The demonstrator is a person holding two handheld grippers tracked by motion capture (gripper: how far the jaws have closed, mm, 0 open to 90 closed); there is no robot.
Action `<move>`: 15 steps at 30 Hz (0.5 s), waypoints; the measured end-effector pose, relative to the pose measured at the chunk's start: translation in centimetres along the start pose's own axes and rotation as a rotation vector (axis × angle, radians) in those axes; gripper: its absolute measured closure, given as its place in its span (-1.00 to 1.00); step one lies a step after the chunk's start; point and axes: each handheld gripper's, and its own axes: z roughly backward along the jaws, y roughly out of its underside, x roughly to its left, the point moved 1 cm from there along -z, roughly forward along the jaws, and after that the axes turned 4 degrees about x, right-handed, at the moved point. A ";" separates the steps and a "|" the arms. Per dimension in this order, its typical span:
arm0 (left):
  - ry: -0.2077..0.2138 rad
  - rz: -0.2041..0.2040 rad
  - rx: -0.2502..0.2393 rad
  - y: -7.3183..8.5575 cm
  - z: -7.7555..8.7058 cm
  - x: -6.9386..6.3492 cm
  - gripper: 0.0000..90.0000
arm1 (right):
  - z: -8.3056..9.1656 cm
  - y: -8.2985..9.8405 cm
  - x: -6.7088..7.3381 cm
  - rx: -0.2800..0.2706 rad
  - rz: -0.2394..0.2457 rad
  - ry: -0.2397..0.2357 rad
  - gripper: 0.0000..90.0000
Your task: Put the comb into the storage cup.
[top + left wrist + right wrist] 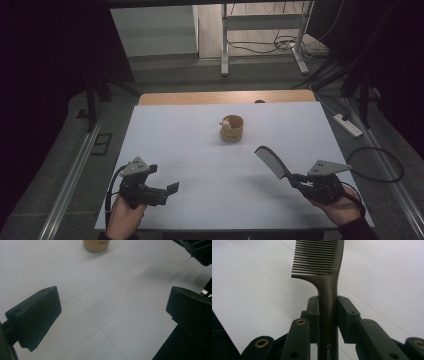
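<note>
Two hand-held black grippers, person at the near table edge

Left gripper (170, 189): matte black body, grey three-cornered plate on top, black cable looping off its rear; blocky black fingers (37, 315). Right gripper (328, 307): same black build and grey plate, linkage arms with brass-ringed pivot holes, small screw holes in the pads. Dark sleeve at the right hand (340, 205).

Right hand-held gripper (295, 178) clamps a dark comb (270, 161) by its handle above the white table (165, 135). Left hand-held gripper (171, 189) open, empty. Wooden cup (232, 128) stands mid-table.
</note>
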 end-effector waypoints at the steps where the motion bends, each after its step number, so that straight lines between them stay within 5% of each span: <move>1: 0.000 -0.006 0.000 -0.3 -0.2 -0.1 -1.00 | 0.0 0.0 0.1 -0.003 0.000 -0.002 0.61; 15: 0.046 -0.049 0.008 -2.9 -2.5 -0.9 -1.00 | 0.3 -0.9 1.2 -0.047 0.037 -0.018 0.61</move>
